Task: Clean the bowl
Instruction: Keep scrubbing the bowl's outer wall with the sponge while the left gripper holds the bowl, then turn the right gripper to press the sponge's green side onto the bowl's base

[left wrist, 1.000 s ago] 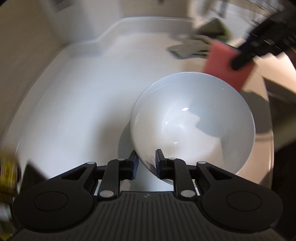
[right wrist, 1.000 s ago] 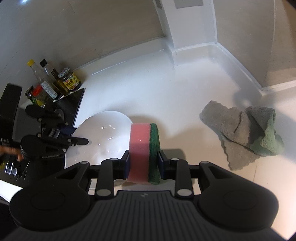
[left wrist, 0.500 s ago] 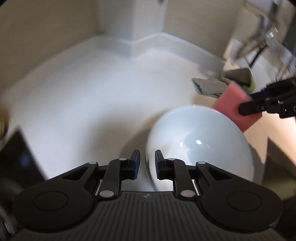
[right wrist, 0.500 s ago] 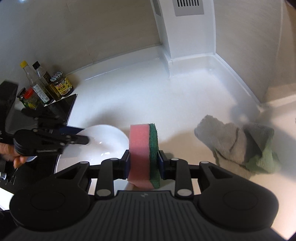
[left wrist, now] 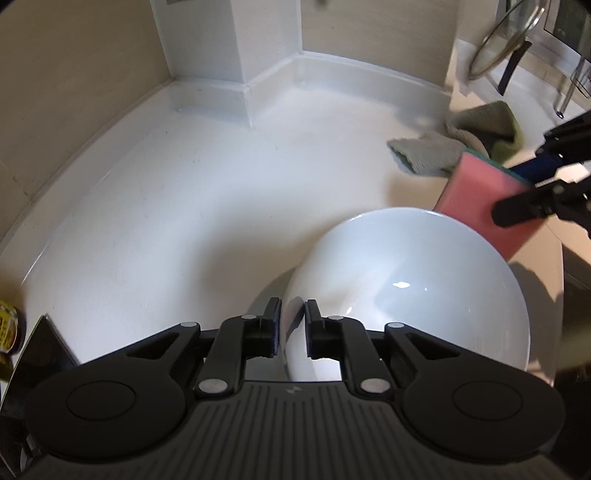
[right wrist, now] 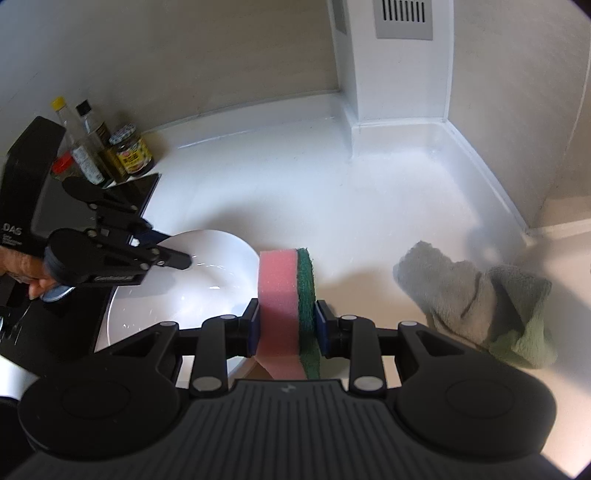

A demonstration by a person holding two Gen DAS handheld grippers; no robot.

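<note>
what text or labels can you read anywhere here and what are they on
"DAS": white letters on the black body behind the left claw; smaller lines beneath are unreadable.
White lettering on the left claw's side: too blurred.
Yellow jar label: print too small.
Bottle labels: too small.
Bowl, sponge: none.

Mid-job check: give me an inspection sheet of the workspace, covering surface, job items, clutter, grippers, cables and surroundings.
Surface: white countertop, bare in the middle.
Job's things: white bowl on the counter; pink and green sponge upright beside its rim.
Clutter: grey-green cloth crumpled to the right; condiment bottles and a black slab at the left.
Grippers: left gripper straddles the bowl's near rim, jaws just been closing; right gripper clamps the sponge.
Cables: nothing seen.
Surroundings: beige wall, white corner column with vent, glass lid on a rack.
</note>
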